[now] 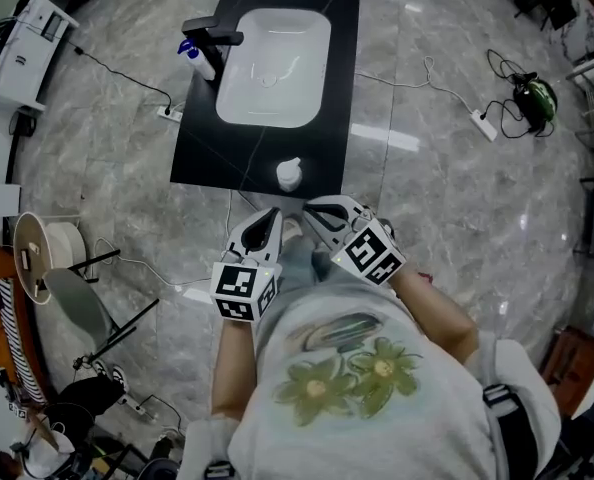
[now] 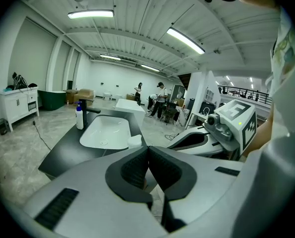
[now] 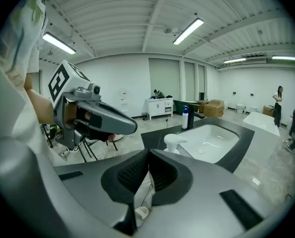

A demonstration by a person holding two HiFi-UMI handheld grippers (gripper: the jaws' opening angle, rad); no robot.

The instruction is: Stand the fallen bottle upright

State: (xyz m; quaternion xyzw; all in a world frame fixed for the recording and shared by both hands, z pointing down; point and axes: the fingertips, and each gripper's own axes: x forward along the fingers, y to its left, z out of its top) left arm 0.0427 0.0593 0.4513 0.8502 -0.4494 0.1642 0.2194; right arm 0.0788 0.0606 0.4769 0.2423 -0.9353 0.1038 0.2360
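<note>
A white pump bottle (image 1: 289, 174) stands upright at the near edge of the black counter (image 1: 202, 138); it also shows in the right gripper view (image 3: 174, 142) and, partly hidden, in the left gripper view (image 2: 134, 141). Both grippers hover off the counter's near edge, close to the person's body. My left gripper (image 1: 268, 218) is shut with its pads together and nothing between them (image 2: 148, 153). My right gripper (image 1: 313, 211), just right of it, is also shut and empty (image 3: 148, 156). Neither touches the bottle.
A white sink basin (image 1: 274, 66) fills the counter. A black faucet (image 1: 213, 34) and a blue-capped bottle (image 1: 198, 58) stand at its left. Cables and a power strip (image 1: 483, 124) lie on the marble floor; chairs and clutter (image 1: 72, 303) sit at the left.
</note>
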